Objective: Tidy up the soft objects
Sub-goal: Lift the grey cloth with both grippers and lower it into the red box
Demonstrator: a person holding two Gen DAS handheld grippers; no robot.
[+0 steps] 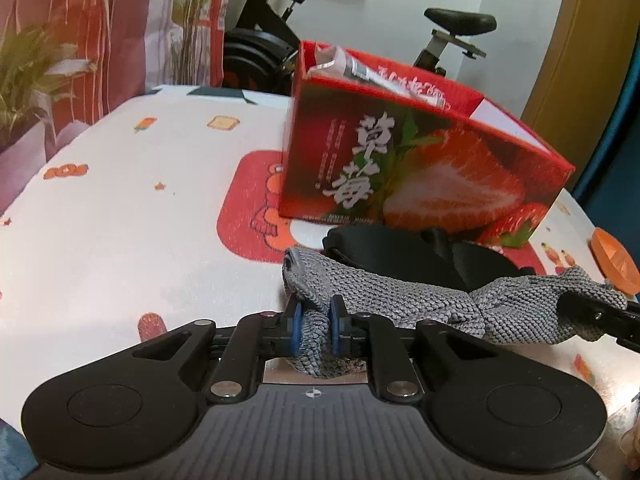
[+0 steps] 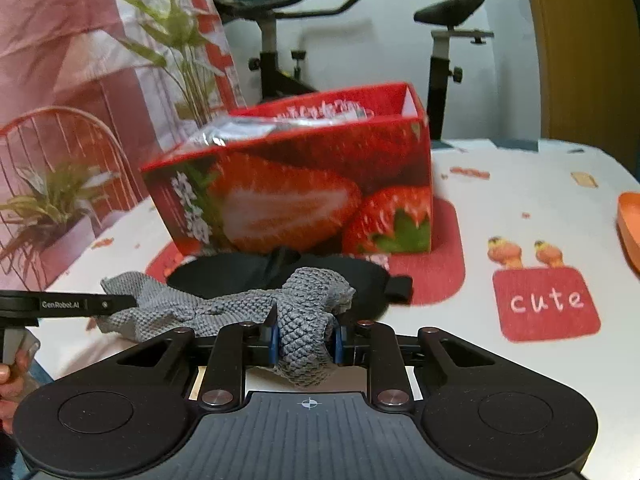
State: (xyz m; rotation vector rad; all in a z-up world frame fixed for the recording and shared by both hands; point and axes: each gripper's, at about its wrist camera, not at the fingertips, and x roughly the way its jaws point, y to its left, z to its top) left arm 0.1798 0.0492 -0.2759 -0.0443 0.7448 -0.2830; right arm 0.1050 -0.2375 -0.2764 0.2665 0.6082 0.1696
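- Table [image 1: 120,208] wore a white cloth printed with small cartoons and rounded red patches; one patch [image 2: 546,304] read "cute" under two little figures.
- Behind it stood an exercise bike [image 2: 276,40] against a pale wall, its black saddle [image 1: 460,22] raised on a post.
- A red-and-white patterned curtain [image 1: 80,32] hung on the left, with green potted plants [image 2: 52,200] before it. Wooden panelling showed at the far right.
- An orange object [image 1: 612,260] sat at the table's right edge, only partly in view.
- The grey knitted cloth [image 1: 400,296], coarse-woven and rumpled, stretched between the two grippers just above the tablecloth, sagging in the middle.
- Left gripper [image 1: 316,324]: blue pads clenched on one bunched end of the cloth, which hung down between the fingers.
- Right gripper [image 2: 306,340]: jaws clamped on the other end, a thick wad of knit squeezed between them.
- A hand [image 2: 6,392] showed at the left edge of the right wrist view, around the other gripper's handle.
- A black sleep mask [image 2: 248,276] with its strap lay flat on the table, just behind the cloth and in front of the box.
- The red strawberry box [image 1: 400,168], open-topped and printed with halved berries and white characters, stood behind the mask.
- Inside it lay crinkled clear plastic packaging [image 2: 240,132], poking above the rim; what it wrapped I could not tell.
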